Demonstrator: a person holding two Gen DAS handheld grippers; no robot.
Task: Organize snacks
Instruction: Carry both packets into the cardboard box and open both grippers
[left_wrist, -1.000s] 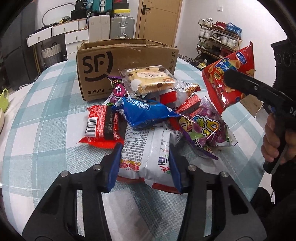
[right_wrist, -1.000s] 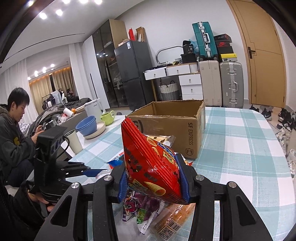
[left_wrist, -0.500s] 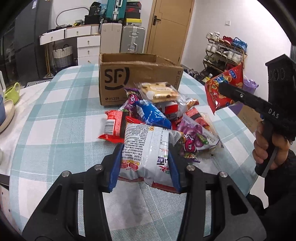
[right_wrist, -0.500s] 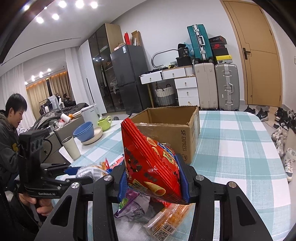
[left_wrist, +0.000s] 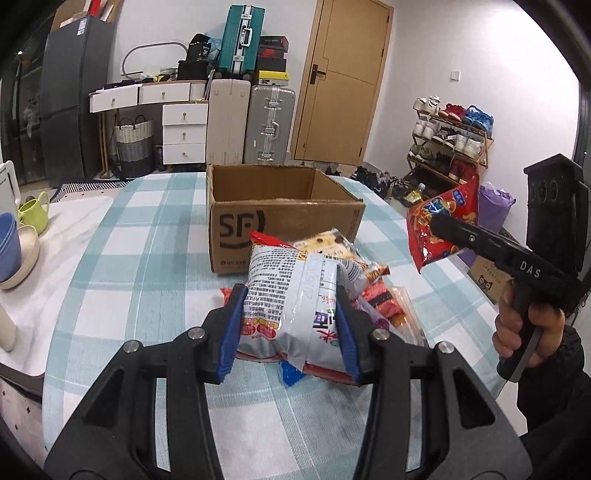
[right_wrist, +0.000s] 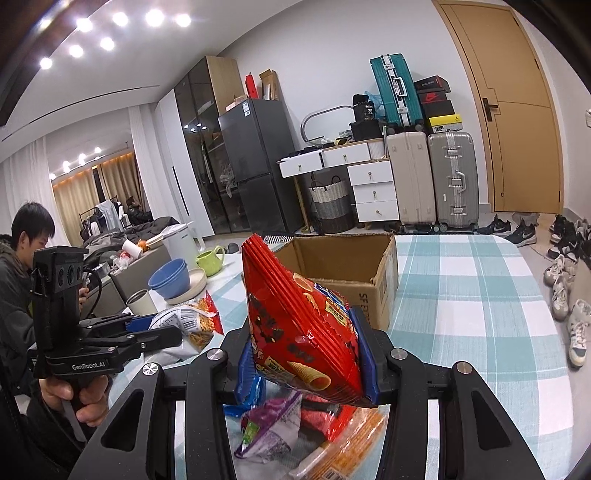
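Note:
My left gripper (left_wrist: 290, 334) is shut on a white and grey snack bag (left_wrist: 291, 295) and holds it above the pile of snacks (left_wrist: 376, 291). The same bag shows in the right wrist view (right_wrist: 188, 325). My right gripper (right_wrist: 306, 363) is shut on a red chip bag (right_wrist: 299, 325), held above the pile (right_wrist: 295, 439); the red bag also shows in the left wrist view (left_wrist: 439, 225). The open, empty SF cardboard box (left_wrist: 284, 218) stands behind the pile, also in the right wrist view (right_wrist: 347, 269).
The round table has a teal checked cloth (left_wrist: 147, 266). At its left stand blue bowls (right_wrist: 170, 273), a green cup (right_wrist: 210, 258) and a mug (right_wrist: 140, 302). Suitcases and drawers line the far wall. A shoe rack (left_wrist: 450, 136) stands at the right.
My left gripper has lifted the white snack bag off the table and up above the pile. My right gripper holds the red chip bag higher than before.

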